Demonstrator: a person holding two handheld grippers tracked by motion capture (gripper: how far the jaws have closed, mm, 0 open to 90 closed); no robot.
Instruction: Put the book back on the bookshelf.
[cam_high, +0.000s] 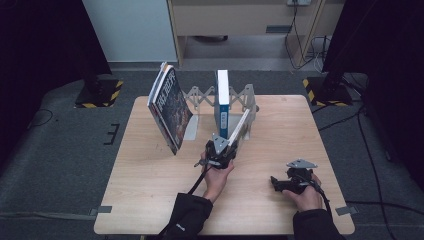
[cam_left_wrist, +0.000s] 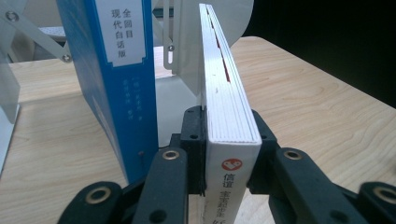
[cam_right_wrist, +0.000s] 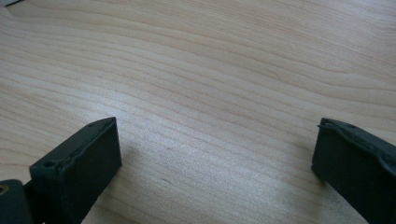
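My left gripper (cam_high: 226, 146) (cam_left_wrist: 229, 135) is shut on the lower end of a white book (cam_high: 240, 126) (cam_left_wrist: 224, 93), which leans rightward inside the white expanding book rack (cam_high: 192, 97). Just left of it a blue book (cam_high: 222, 102) (cam_left_wrist: 119, 79) stands upright in the rack. A dark-covered book (cam_high: 170, 107) tilts at the rack's left end. My right gripper (cam_high: 275, 182) (cam_right_wrist: 215, 158) rests open on the wooden table (cam_high: 150, 190) near the front right, with only bare wood between its jaws.
The rack's scissor links (cam_left_wrist: 37, 37) and white end plate (cam_left_wrist: 177, 79) stand close beside the white book. Floor stands with yellow-black bases (cam_high: 100, 92) flank the table at back left and back right (cam_high: 325, 90). Bare wood stretches across the table's front left.
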